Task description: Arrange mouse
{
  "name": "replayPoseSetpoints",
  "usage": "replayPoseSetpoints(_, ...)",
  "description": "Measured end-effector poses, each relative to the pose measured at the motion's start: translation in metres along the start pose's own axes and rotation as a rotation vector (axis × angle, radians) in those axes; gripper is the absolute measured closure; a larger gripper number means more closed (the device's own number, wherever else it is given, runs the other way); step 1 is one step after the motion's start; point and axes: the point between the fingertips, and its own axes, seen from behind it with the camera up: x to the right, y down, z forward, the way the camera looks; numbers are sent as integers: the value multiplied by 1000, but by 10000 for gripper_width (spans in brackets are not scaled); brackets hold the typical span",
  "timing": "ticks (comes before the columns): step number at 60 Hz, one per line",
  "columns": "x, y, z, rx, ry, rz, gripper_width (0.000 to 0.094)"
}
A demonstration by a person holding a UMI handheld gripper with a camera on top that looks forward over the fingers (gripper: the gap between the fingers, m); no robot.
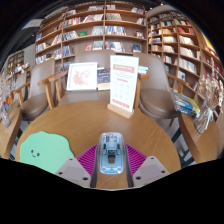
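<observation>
1. The gripper [111, 172] is holding its jaws around a smooth, rounded grey-blue plastic mouse [111, 153]; whether the magenta pads are pressing it, I cannot tell.
2. The mouse is sitting on the round wooden tabletop [90, 125], right of a mint-green rounded mat [42, 150].

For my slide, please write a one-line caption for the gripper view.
Gripper open around a mouse on a round wooden table, bookshelves behind.

The mouse's [111, 153] near end is cut off below; print on the sign [123, 82] is unreadable.
</observation>
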Motion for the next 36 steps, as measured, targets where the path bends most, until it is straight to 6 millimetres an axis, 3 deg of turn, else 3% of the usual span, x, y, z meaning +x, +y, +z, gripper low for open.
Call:
replayPoseSetpoints(6,-31,-35,-38,66,-42,-4,536)
replayPoseSetpoints(10,-72,-56,-60,103,-108,-3,537)
replayPoseSetpoints(16,-129,-69,-80,143,-200,2,536)
replayPoseSetpoints(22,-169,-53,-64,124,-189,-36,537)
replayPoseSetpoints(25,-183,-35,-49,96,-187,-46,538)
replayPoseSetpoints(27,-187,-15,-43,69,-185,-51,539)
replayPoseSetpoints(31,-203,7,-27,16,-181,-59,539)
replayPoseSetpoints(36,-213,32,-20,-21,-177,-76,537)
